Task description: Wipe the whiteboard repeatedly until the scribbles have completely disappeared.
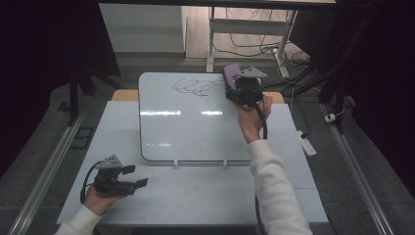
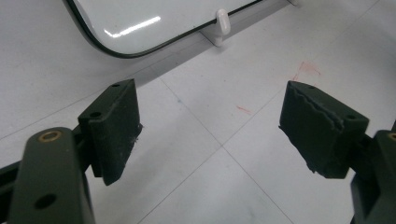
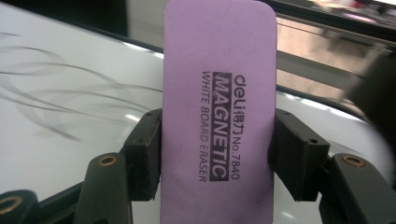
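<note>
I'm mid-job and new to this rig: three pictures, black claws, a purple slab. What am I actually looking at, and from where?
No robot here: a person holds a two-jaw gripper in each hand. The high view looks down on a white table from above the person's side. On it lies a whiteboard with a black scribble near its far edge. The right gripper is up by that scribble, its jaws closed on a purple eraser; the right gripper view looks along those jaws, and the label reads "magnetic white board eraser". The left gripper sits at the table's near left, jaws wide apart and holding nothing; the left gripper view shows the table and a corner of the whiteboard between them.
</note>
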### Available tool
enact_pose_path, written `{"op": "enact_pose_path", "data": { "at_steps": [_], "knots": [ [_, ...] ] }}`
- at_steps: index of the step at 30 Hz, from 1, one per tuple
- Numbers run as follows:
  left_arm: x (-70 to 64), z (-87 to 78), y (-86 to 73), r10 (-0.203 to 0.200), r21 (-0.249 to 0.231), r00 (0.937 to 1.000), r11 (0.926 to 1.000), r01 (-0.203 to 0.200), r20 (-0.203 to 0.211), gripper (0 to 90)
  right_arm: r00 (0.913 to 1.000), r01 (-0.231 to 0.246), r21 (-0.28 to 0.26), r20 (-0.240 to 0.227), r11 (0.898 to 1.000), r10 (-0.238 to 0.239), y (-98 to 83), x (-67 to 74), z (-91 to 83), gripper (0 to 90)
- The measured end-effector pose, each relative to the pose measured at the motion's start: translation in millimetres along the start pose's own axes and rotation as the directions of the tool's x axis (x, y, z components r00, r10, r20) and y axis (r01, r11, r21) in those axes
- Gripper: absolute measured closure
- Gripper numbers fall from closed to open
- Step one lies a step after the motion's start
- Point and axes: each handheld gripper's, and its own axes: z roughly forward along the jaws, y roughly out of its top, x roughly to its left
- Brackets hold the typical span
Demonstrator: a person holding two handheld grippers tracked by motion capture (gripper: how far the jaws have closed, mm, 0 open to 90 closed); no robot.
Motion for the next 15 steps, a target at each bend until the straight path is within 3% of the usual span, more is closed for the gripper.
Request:
{"op": "enact_pose_path", "data": {
  "at_steps": [3,7,9,11,15],
  "knots": [
    [-0.4,0.6,0.0,0.002,0.002,1.0000,1.0000,-0.002,-0.003,20.9,0.9976,0.028,-0.005,-0.064,1.000,-0.028,7.1,22.5,8.4,40.0],
    [-0.2,0.9,0.0,0.003,0.002,1.0000,1.0000,-0.003,-0.002,20.9,0.9772,0.098,-0.012,-0.188,0.995,-0.099,14.5,72.0,22.9,40.1],
    [0.5,0.3,-0.2,0.003,0.001,1.0000,1.0000,-0.003,-0.001,20.9,0.9717,0.131,-0.012,-0.197,0.991,-0.131,15.3,85.1,24.0,40.0],
    [0.8,-0.1,-0.7,0.000,-0.002,1.0000,1.0000,0.000,0.001,20.9,0.9717,0.113,-0.010,-0.207,0.994,-0.113,14.8,79.8,22.9,40.0],
    [1.6,-1.8,-1.4,0.002,-0.003,1.0000,1.0000,-0.002,0.001,20.9,0.9894,0.054,-0.011,-0.134,0.998,-0.055,11.5,44.5,13.2,40.0]
  ]
}}
